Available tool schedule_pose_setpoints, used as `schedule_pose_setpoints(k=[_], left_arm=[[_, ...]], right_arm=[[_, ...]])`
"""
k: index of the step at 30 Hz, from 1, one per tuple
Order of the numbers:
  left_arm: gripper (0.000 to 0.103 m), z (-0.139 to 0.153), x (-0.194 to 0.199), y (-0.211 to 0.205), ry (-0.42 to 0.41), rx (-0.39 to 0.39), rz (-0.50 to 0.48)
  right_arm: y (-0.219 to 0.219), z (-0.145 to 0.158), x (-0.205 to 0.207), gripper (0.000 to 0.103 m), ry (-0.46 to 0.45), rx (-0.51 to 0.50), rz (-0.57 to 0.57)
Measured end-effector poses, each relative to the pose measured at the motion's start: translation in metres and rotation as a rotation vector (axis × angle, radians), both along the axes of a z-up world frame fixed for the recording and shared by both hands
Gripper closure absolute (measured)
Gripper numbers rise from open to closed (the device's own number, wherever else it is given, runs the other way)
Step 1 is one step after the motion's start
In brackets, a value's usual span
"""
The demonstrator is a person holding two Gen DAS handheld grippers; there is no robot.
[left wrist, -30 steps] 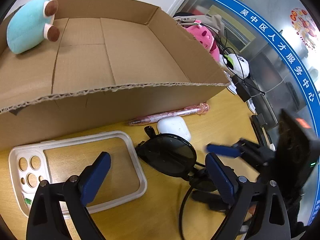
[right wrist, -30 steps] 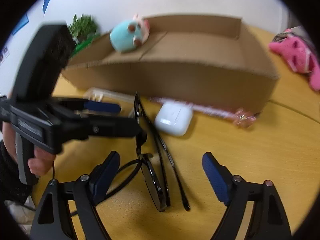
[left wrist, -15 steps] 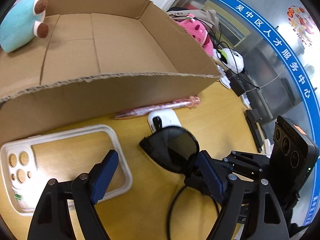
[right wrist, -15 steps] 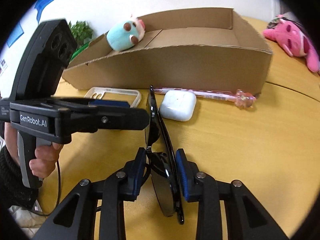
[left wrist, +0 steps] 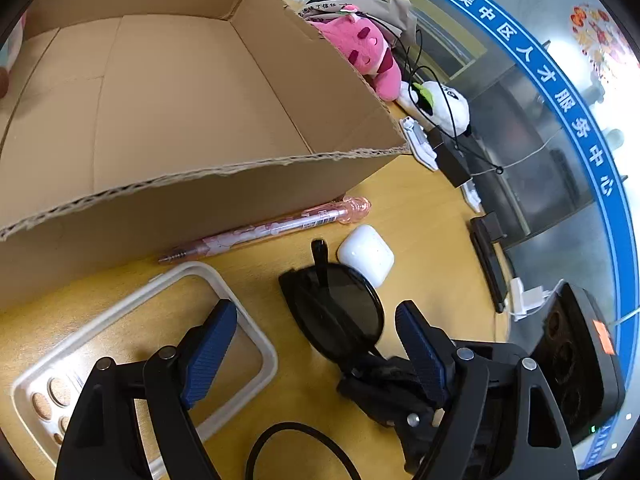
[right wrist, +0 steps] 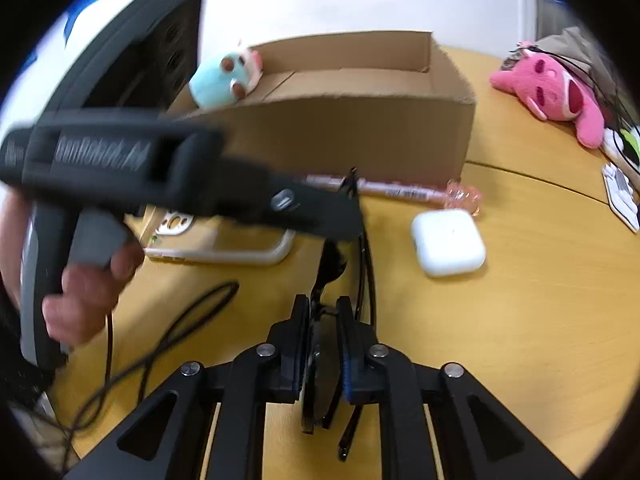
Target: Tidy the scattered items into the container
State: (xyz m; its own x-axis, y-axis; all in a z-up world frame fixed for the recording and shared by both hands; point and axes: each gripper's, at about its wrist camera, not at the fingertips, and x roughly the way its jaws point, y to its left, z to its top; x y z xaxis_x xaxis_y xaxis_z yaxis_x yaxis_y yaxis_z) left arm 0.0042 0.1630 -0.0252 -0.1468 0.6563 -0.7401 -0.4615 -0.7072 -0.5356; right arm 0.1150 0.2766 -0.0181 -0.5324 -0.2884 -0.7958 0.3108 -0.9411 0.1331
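1. Your right gripper point(right wrist: 323, 340) is pinched on the sunglasses point(left wrist: 340, 312), held on edge; whether they touch the table point(right wrist: 520, 320) I cannot tell.
2. Your left gripper point(left wrist: 316, 344) is spread wide, holding nothing, above the phone case point(left wrist: 248, 336) and beside the lens.
3. Earbud case point(right wrist: 448, 242) lies just right of the glasses, bare table around it; black cable point(right wrist: 160, 340) trails on the left.
4. Pink pen point(left wrist: 264, 230) lies along the box's near wall.
5. Box point(left wrist: 192, 196) is open-topped; a teal plush point(right wrist: 226, 78) sits at its left end.
6. Beyond, on the right: pink plush point(right wrist: 552, 92); glass partition with blue band point(left wrist: 560, 92).
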Motion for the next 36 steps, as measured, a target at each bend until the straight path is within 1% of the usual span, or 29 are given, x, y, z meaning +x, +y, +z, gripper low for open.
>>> schedule_pose_setpoints(k=[1, 3, 5, 7, 9, 10, 11, 13, 15, 16, 19, 21, 22, 23, 24, 26, 28, 29, 30, 31, 34, 36], left_arm=[[0.019, 0.000, 0.002, 0.001, 0.010, -0.010, -0.002], [0.019, 0.000, 0.004, 0.000, 0.013, -0.017, -0.004], [0.020, 0.000, 0.004, -0.002, 0.006, -0.021, 0.002], [0.020, 0.001, 0.004, -0.004, 0.004, -0.033, 0.005], [0.020, 0.002, 0.004, -0.004, 0.004, -0.052, 0.007], [0.020, 0.002, 0.003, -0.003, 0.004, -0.057, 0.004], [0.020, 0.002, 0.002, -0.002, 0.003, -0.062, -0.002], [0.020, 0.003, 0.000, 0.003, -0.002, -0.076, -0.010], [0.019, 0.004, -0.003, 0.008, -0.010, -0.090, -0.017], [0.017, 0.004, -0.004, 0.010, -0.012, -0.097, -0.022], [0.016, 0.005, -0.004, 0.016, -0.011, -0.116, -0.033], [0.016, 0.005, -0.005, 0.017, -0.013, -0.121, -0.032], [0.016, 0.005, -0.005, 0.017, -0.016, -0.119, -0.030], [0.016, 0.005, -0.005, 0.016, -0.021, -0.115, -0.027], [0.018, 0.005, -0.005, 0.015, -0.029, -0.111, -0.019], [0.023, 0.005, -0.004, 0.014, -0.041, -0.109, -0.007], [0.033, 0.004, -0.001, 0.012, -0.055, -0.102, -0.005], [0.035, 0.003, 0.000, 0.011, -0.068, -0.090, -0.006], [0.040, 0.002, 0.001, 0.010, -0.083, -0.074, -0.011], [0.043, 0.002, 0.003, 0.010, -0.091, -0.059, -0.021], [0.043, 0.010, 0.009, 0.010, -0.077, -0.020, -0.035], [0.043, 0.014, 0.010, 0.009, -0.078, 0.005, -0.039]], right_arm=[[0.000, 0.000, 0.002, 0.087, 0.001, 0.008, 0.010], [-0.001, 0.001, 0.009, 0.076, 0.008, 0.035, 0.024], [-0.001, 0.007, 0.016, 0.056, 0.031, 0.064, 0.028], [0.000, 0.017, 0.024, 0.050, 0.056, 0.062, 0.022], [0.003, 0.026, 0.030, 0.048, 0.076, 0.057, 0.011], [0.005, 0.030, 0.032, 0.045, 0.082, 0.062, 0.004], [0.007, 0.031, 0.033, 0.042, 0.084, 0.071, -0.003], [0.013, 0.028, 0.029, 0.041, 0.061, 0.089, -0.025], [0.018, 0.021, 0.021, 0.041, 0.021, 0.091, -0.037], [0.020, 0.016, 0.016, 0.041, 0.003, 0.088, -0.037], [0.019, 0.001, 0.006, 0.041, -0.054, 0.079, -0.033], [0.016, -0.003, 0.005, 0.054, -0.061, 0.095, -0.026], [0.014, -0.002, 0.005, 0.069, -0.060, 0.093, -0.013], [0.012, -0.001, 0.007, 0.078, -0.064, 0.078, -0.001], [0.011, 0.000, 0.009, 0.078, -0.064, 0.071, 0.002], [0.002, 0.000, 0.018, 0.080, -0.039, 0.093, 0.009], [-0.005, 0.002, 0.028, 0.080, -0.004, 0.100, 0.000], [-0.007, 0.005, 0.033, 0.081, 0.017, 0.099, -0.013], [-0.009, 0.008, 0.037, 0.081, 0.040, 0.101, -0.028], [-0.010, 0.011, 0.040, 0.081, 0.066, 0.105, -0.042], [-0.017, 0.024, 0.047, 0.081, 0.148, 0.137, -0.073], [-0.025, 0.027, 0.050, 0.081, 0.183, 0.189, -0.072]])
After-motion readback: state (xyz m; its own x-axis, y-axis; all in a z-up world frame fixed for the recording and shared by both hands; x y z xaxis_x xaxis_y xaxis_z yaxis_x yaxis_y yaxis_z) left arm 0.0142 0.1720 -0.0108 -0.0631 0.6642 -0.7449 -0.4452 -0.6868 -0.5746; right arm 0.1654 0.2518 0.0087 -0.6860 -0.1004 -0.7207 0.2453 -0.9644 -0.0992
